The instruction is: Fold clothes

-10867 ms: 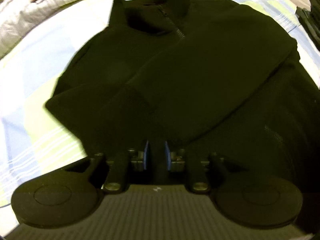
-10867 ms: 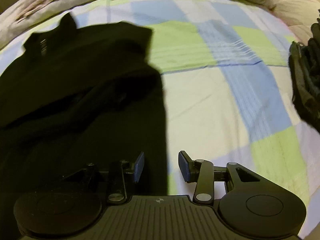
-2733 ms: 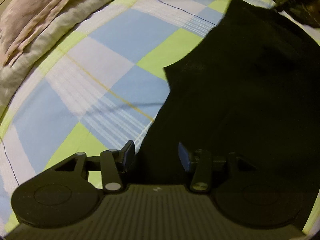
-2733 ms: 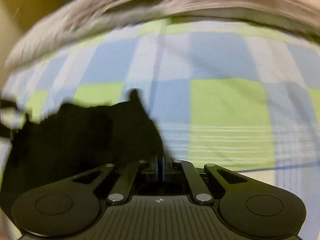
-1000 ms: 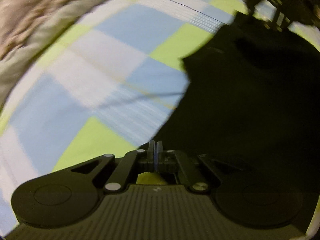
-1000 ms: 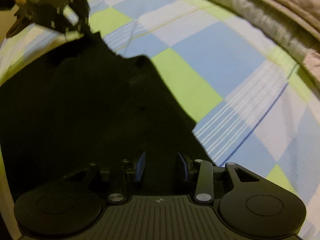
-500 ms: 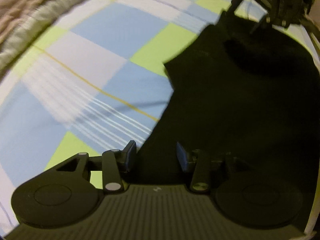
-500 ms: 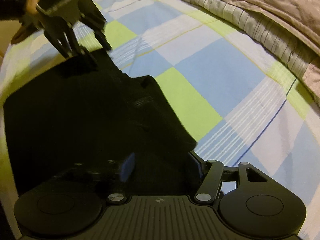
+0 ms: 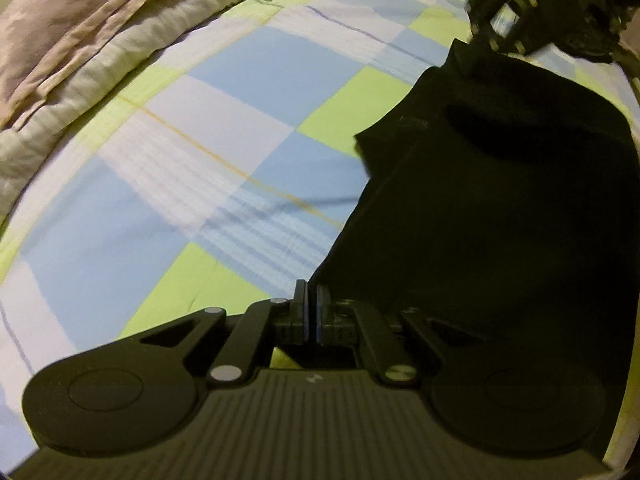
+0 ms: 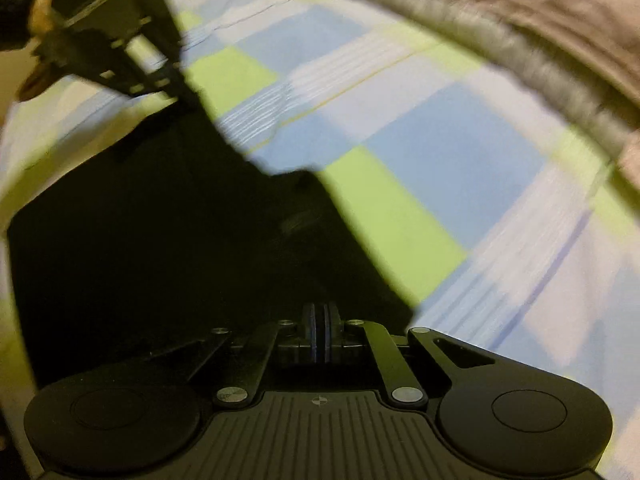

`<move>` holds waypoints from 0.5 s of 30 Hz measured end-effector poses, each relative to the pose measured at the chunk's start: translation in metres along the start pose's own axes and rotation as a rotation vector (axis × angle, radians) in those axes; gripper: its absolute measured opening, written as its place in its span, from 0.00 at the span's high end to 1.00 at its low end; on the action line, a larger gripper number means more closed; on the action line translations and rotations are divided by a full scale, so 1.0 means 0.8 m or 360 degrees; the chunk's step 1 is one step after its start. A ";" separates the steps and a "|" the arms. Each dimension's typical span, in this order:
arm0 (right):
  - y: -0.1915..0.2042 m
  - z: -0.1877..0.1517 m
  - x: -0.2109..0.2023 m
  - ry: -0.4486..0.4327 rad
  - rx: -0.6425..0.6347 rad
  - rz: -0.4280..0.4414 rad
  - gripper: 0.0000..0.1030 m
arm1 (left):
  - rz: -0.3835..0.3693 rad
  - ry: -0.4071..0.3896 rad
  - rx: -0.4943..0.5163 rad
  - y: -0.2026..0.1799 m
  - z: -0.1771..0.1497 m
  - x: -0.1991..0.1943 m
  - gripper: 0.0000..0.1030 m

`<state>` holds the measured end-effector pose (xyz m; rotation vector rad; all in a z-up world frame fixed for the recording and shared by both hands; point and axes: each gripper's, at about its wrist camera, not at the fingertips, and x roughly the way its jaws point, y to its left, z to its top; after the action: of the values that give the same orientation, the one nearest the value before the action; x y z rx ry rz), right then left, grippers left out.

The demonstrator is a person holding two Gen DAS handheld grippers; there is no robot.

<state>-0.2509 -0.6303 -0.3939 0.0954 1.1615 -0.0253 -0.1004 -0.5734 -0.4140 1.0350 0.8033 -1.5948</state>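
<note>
Left gripper [image 9: 311, 307] and right gripper [image 10: 321, 332], fingers together on opposite corners of the black garment [image 9: 500, 216] over the bed [image 9: 260, 80]; thin pinches may slip, undoing the fold

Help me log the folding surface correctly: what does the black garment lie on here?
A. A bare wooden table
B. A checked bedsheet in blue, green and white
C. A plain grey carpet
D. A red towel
B: the black garment lies on a checked bedsheet of blue, green and white squares, seen in both wrist views.
</note>
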 end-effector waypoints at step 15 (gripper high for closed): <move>-0.038 -0.024 0.007 -0.0083 0.0321 -0.0225 0.63 | 0.0145 0.0159 -0.0209 -0.006 -0.015 0.035 0.91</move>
<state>-0.2681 -0.6584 -0.4080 0.1899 1.1093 -0.2689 -0.1048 -0.5724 -0.4447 1.0477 0.9032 -1.4033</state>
